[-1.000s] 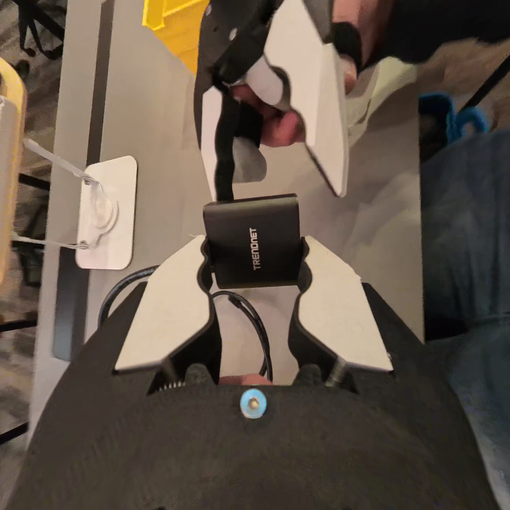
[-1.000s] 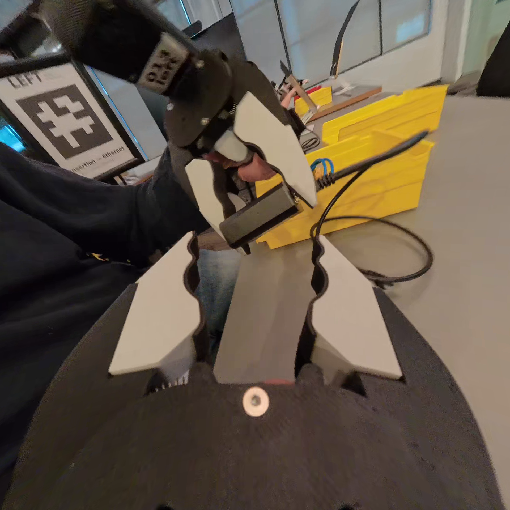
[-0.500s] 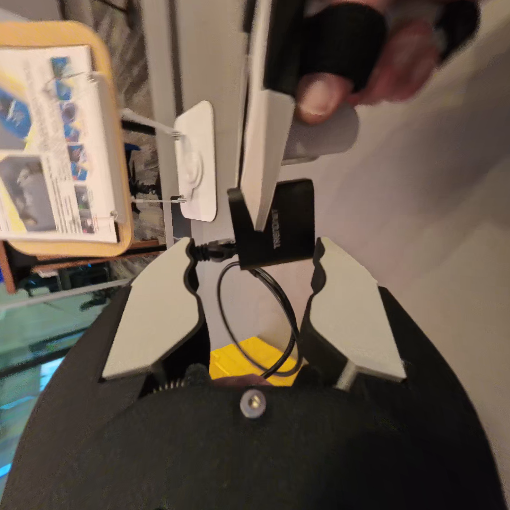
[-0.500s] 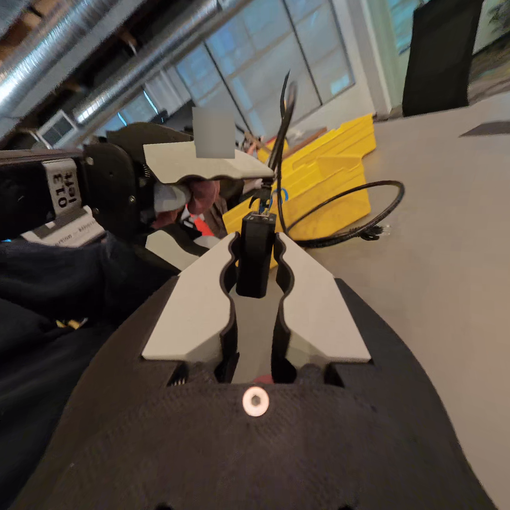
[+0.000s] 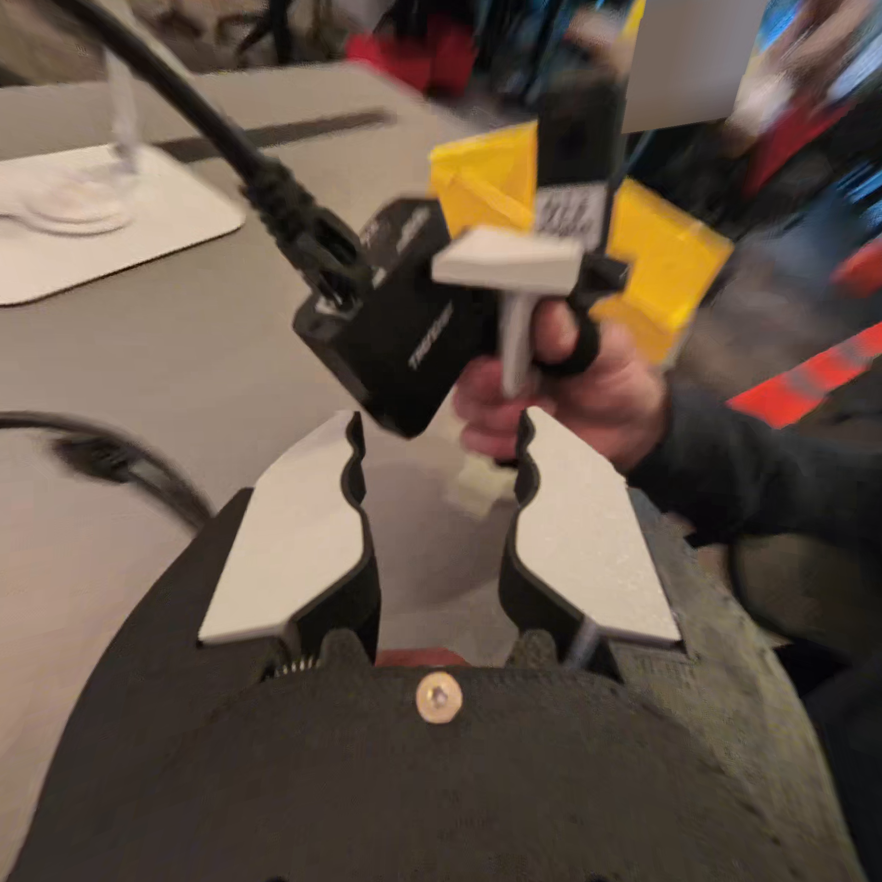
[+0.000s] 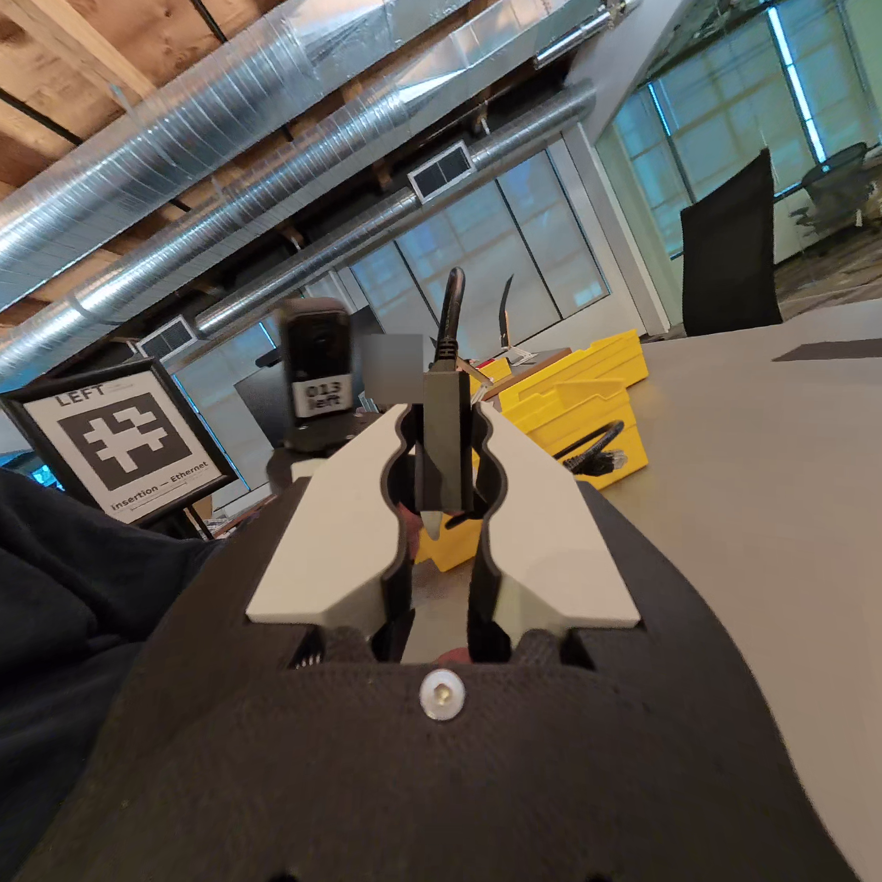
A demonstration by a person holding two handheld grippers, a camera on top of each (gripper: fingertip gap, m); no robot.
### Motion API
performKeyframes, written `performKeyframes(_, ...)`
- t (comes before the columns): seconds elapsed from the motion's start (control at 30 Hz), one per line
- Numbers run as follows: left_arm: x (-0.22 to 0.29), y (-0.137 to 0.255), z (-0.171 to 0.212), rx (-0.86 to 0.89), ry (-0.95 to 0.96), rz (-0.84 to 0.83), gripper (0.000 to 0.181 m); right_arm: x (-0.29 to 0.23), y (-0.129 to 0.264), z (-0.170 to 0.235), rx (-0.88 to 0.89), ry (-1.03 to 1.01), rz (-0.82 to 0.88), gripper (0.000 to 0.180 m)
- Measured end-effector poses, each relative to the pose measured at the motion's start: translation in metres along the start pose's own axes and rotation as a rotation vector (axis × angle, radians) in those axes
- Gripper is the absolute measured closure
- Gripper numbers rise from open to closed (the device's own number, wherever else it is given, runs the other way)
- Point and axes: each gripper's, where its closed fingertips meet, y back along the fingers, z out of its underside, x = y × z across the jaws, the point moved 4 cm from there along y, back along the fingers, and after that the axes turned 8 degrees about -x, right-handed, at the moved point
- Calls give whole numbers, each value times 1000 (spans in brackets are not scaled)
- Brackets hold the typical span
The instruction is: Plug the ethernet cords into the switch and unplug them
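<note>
Bare grey table [image 6: 763, 477] to the right, yellow bins [image 6: 587, 410] and loose cord [image 6: 594, 458] behind the held switch [image 6: 446, 444], framed sign [image 6: 119, 439] at left

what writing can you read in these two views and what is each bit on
Not copying wording, only where it stands.
Small black switch box, held in the right gripper: pale brand lettering on its face.
White sticker on the left gripper body: dark print.
Framed white sign: black square marker, print above and below.
Black-and-white sticker on the right gripper: blurred.
</note>
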Motion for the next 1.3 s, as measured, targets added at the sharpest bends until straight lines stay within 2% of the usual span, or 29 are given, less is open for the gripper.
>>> performKeyframes(0.03, 1, 0, -4, 64, 57, 79, 122, -2, 0, 0, 9, 2, -11, 158)
performKeyframes(0.13, -5, -1, -2, 134, 92, 199, 153, -8, 2, 0, 0, 7, -43, 159)
performKeyframes(0.2, -6, -2, 1, 144, 97, 243, 154, -9, 1, 2, -28, 27, -26, 158)
performKeyframes(0.53, -14, 15, -9, 62, 62, 188, 157, -2, 17, 9, -20, -38, -26, 158)
performKeyframes(0.57, -15, 18, -11, 65, 57, 184, 159, -1, 18, 11, -20, -45, -23, 158)
performKeyframes(0.6, -15, 22, -15, 99, 63, 210, 177, 1, 19, 14, -31, -44, -2, 158)
performKeyframes(0.67, -21, 28, -22, 162, 113, 217, 177, 2, 18, 21, -40, -65, -6, 158)
performKeyframes(0.83, -31, 23, -13, 163, 97, 107, 150, 5, 20, 30, -18, -112, -7, 158)
performKeyframes(0.97, -34, 21, -10, 191, 119, 100, 140, 6, 21, 33, 4, -149, -25, 158)
performKeyframes(1.0, -34, 20, -10, 204, 124, 114, 126, 6, 19, 35, -4, -150, -20, 158)
performKeyframes(1.07, -31, 20, -10, 234, 142, 148, 118, 5, 17, 36, 5, -146, -24, 158)
performKeyframes(1.2, -25, 12, -3, 221, 157, 177, 126, 5, 15, 37, 11, -161, -46, 158)
performKeyframes(1.27, -23, 9, -3, 237, 175, 210, 151, 3, 11, 42, -17, -157, -47, 158)
performKeyframes(1.3, -23, 10, -3, 256, 198, 227, 152, 2, 10, 43, -20, -154, -42, 158)
